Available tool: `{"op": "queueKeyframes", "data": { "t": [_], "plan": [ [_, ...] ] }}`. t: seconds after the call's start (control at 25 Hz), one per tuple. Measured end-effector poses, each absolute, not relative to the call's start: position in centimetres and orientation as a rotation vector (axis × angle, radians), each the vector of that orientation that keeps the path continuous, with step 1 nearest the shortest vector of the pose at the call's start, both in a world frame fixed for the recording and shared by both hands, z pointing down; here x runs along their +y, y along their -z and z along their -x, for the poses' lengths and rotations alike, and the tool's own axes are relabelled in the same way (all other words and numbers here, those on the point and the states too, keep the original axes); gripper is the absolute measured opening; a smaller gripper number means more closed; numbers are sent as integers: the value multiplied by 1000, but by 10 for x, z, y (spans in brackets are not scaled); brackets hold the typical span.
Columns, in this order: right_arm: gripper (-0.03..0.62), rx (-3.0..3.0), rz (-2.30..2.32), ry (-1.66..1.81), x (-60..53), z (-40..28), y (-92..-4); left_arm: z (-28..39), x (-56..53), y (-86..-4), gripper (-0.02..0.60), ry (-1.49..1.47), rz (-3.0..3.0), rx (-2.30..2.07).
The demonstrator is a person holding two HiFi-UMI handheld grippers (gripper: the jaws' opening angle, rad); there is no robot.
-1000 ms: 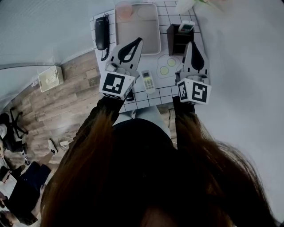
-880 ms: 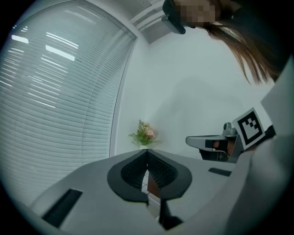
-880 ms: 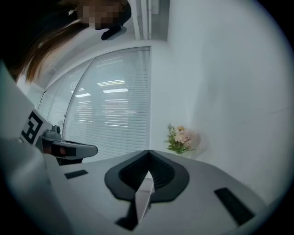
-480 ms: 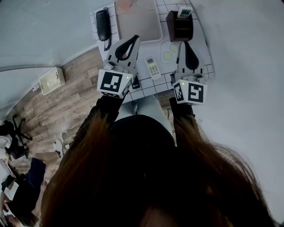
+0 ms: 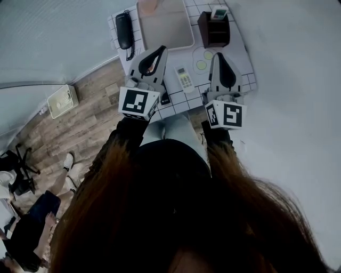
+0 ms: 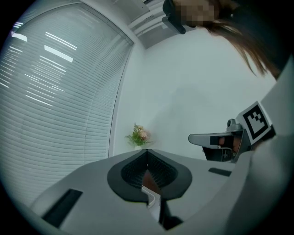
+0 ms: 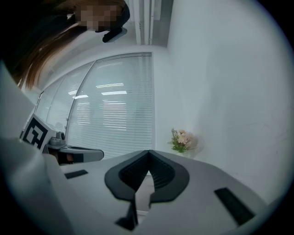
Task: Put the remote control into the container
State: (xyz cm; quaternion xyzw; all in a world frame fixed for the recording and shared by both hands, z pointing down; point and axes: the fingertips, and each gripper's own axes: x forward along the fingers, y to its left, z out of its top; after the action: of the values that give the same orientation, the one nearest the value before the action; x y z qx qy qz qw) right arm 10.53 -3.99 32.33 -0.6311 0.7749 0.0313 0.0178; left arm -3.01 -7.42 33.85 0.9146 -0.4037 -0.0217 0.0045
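The slim white remote control with grey buttons is lying flat on the white gridded surface, between the 2 tools and apart from both. The left hand-held gripper is hovering just to its left and the right hand-held gripper just to its right. The remote's long axis is running away from the person, roughly parallel to both tools, and it is sitting nearer the person than either pair of tips, so neither tool is pointing at it. Both are about equally near. The dark brown box-shaped container, already holding a second white remote upright, is standing almost straight ahead of the right tool, so that side looks better placed for the transfer. Each tool's own view is showing its jaws pressed fully together with nothing between them. Compared with 1 second ago, the remote is resting on the same spot, while both tools are sitting further back from the pale rectangular tray and the container, jaws closed as before.
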Motion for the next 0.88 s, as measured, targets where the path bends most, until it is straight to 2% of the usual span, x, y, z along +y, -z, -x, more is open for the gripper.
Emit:
{"op": "queueKeyframes", "data": {
  "t": [0.4, 0.88],
  "plan": [
    [18, 2495, 1960, 120, -53, -90, -356, 25, -69, -342, 9, 63, -2884, -1241],
    [21, 2736, 1974, 552, -58, -56, -482, 45, -68, -360, 9, 17, -2839, -1310]
  ]
}}
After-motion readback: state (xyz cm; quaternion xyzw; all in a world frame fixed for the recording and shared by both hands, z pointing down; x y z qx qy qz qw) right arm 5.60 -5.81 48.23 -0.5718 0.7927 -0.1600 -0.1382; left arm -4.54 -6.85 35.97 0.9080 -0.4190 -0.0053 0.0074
